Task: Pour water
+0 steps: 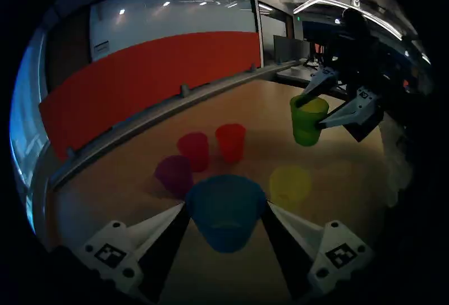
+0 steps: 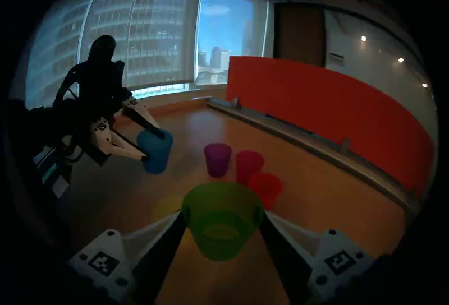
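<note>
The left gripper [image 1: 224, 207] has its jaws pinching a blue cup [image 1: 226, 226], 1 finger pressed on each side of the wall below the rim. The cup is upright with its mouth open to the camera. A paler band low inside may be water, but I cannot tell for sure. The right gripper [image 2: 222, 215] grips a green cup [image 2: 222, 235] the same way, jaws closed against both sides and mouth up. A lighter patch near its bottom could also be liquid.

Each gripper also appears farther off in the other's view. There both cups hang above the wooden worktop [image 1: 247, 106], well apart from each other. In the right gripper view the blue cup leans a little.

Beyond the jaws, 4 more cups stand on the worktop between the 2 grippers. A purple cup [image 1: 175, 175] is nearest in the left gripper view, with a pink cup [image 1: 194, 151] just behind it and a red cup [image 1: 231, 142] beside that. A faint yellow cup [image 1: 289, 184] stands apart. A red partition [image 1: 151, 75] runs along the far edge, and tall windows [image 2: 140, 30] lie past it.

I judge the grasp step done and the pour not yet begun. The next move calls for bringing 1 rim just above the other cup's mouth, then tipping slowly while the receiving cup is kept level and steady.
</note>
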The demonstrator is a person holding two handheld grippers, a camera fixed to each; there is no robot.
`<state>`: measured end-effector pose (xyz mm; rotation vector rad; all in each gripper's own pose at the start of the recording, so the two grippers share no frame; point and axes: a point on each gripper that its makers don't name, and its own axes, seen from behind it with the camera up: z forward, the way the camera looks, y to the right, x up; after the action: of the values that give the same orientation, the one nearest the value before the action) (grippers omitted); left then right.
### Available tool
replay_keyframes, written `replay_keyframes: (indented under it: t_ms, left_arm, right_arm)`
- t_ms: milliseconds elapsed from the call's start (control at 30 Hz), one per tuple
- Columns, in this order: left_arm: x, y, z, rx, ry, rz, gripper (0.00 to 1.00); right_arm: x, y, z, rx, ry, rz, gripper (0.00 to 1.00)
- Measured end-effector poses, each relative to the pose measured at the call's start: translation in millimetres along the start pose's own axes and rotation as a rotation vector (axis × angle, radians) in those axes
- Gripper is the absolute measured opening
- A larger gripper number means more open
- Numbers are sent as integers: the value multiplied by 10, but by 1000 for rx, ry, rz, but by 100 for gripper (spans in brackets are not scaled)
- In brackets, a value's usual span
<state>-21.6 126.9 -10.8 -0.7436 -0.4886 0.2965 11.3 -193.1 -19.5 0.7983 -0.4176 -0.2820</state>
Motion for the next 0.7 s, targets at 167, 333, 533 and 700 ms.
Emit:
replay_keyframes:
  t_ms: [167,333,533,700]
  left_arm:
    - [-105,18,67,-16,-38,13,87]
    - [-212,44,151,-36,-78,27,87]
    - [-309,61,249,-55,-112,41,87]
    - [-383,68,330,-69,-133,32,87]
  right_arm:
    - [-111,10,54,4,-37,3,91]
    - [-193,24,93,9,-60,9,91]
    - [-296,33,121,17,-91,13,91]
    - [-377,39,153,23,-114,19,91]
